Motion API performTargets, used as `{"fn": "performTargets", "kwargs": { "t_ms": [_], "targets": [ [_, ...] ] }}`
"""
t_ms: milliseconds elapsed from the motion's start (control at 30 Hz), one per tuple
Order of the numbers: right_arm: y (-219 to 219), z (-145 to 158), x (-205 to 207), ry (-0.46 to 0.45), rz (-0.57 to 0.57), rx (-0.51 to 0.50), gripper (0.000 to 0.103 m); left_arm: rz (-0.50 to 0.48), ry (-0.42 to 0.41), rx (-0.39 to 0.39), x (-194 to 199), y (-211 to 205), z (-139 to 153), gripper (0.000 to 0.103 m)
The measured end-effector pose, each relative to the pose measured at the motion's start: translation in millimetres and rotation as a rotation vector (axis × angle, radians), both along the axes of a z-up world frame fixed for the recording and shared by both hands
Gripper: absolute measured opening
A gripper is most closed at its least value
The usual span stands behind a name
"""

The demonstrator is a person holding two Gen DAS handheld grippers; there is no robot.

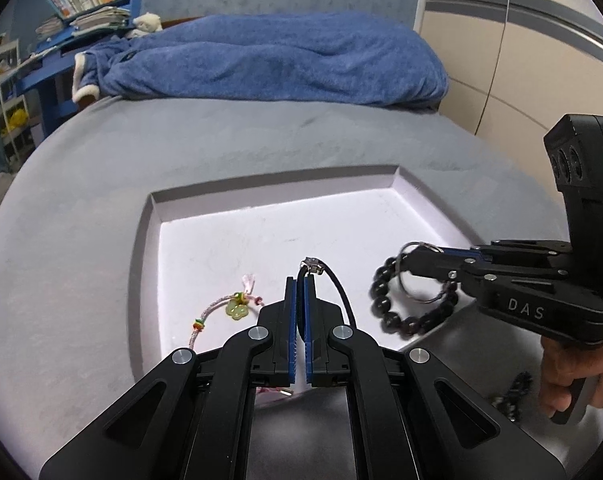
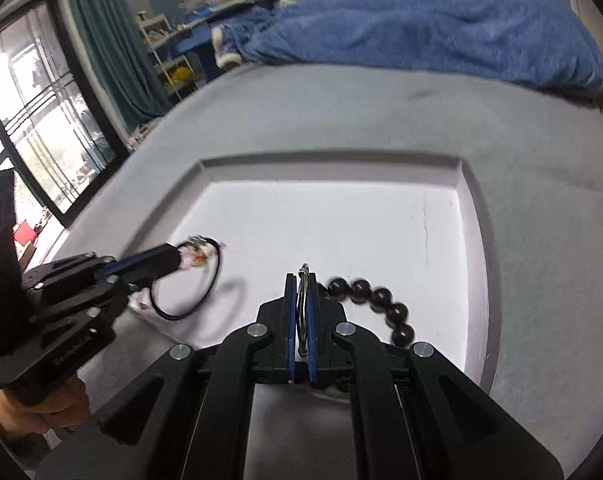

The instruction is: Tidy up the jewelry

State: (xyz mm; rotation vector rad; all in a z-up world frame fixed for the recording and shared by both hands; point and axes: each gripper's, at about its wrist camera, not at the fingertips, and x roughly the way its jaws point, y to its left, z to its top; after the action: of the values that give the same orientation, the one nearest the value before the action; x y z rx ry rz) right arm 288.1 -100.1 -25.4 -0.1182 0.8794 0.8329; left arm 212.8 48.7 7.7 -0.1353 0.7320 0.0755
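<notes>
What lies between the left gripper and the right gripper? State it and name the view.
In the left wrist view, only bare white tray floor lies between the left gripper, shut on the black cord bracelet, and the right gripper, holding the beaded bracelet.

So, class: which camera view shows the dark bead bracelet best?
The left wrist view: the dark bead bracelet hangs nearly whole, with a metal ring, from the right hand-held gripper. The right wrist view shows only an arc of beads beside its fingers.

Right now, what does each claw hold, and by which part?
Left claw is shut on the black cord bracelet near its metal charm. Right claw pinches the metal ring that carries the dark bead bracelet.
</notes>
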Motion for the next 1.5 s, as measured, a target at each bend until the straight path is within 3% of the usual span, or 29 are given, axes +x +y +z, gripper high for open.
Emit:
{"fn": "performTargets", "kwargs": {
  "t_ms": [167,200,233,267,300,333,467,633,867,1233,1500],
  "targets": [
    [-11.1,-5.6,6.0,-0.021,-0.053,-0.054,0.007,0.003,0.048,0.009,5.1,6.0,-13.5,0.004],
    [-14.6,-3.5,4.7,-0.036,-0.058,-0.052,0.010,0.003,0.053,0.013,4.6,6.4,-14.1,0.004],
    [-16.3,-2.3,3.5,-0.047,-0.064,-0.050,0.021,0.002,0.054,0.013,3.5,6.7,-14.1,0.008],
    [-18.2,-0.6,1.9,-0.061,-0.070,-0.050,0.034,0.005,0.049,0.019,1.0,7.3,-12.4,0.017],
    [-20.3,1.6,0.2,-0.078,-0.074,-0.048,0.039,0.011,0.039,0.025,-1.0,7.4,-10.2,0.025],
    [-23.8,4.5,-3.5,-0.100,-0.076,-0.049,0.045,0.015,0.024,0.027,-4.6,7.8,-6.8,0.041],
    [-30.7,10.7,-14.8,-0.150,-0.076,-0.056,0.055,0.004,-0.037,0.033,-20.8,5.7,5.8,0.075],
    [-47.0,18.4,-33.7,-0.186,-0.093,-0.037,0.066,0.015,-0.077,0.024,-41.4,0.0,15.6,0.087],
    [-76.6,23.3,-75.1,-0.231,-0.110,0.009,0.077,0.027,-0.105,0.001,-84.8,-6.4,11.4,0.091],
    [-112.7,3.4,-127.6,-0.249,-0.140,-0.002,0.077,0.022,-0.101,-0.049,-136.4,-18.7,-11.3,0.092],
    [-124.5,-8.6,-141.3,-0.239,-0.181,-0.004,0.078,-0.073,-0.075,-0.002,-144.4,-42.0,-20.4,0.092]
  ]
}}
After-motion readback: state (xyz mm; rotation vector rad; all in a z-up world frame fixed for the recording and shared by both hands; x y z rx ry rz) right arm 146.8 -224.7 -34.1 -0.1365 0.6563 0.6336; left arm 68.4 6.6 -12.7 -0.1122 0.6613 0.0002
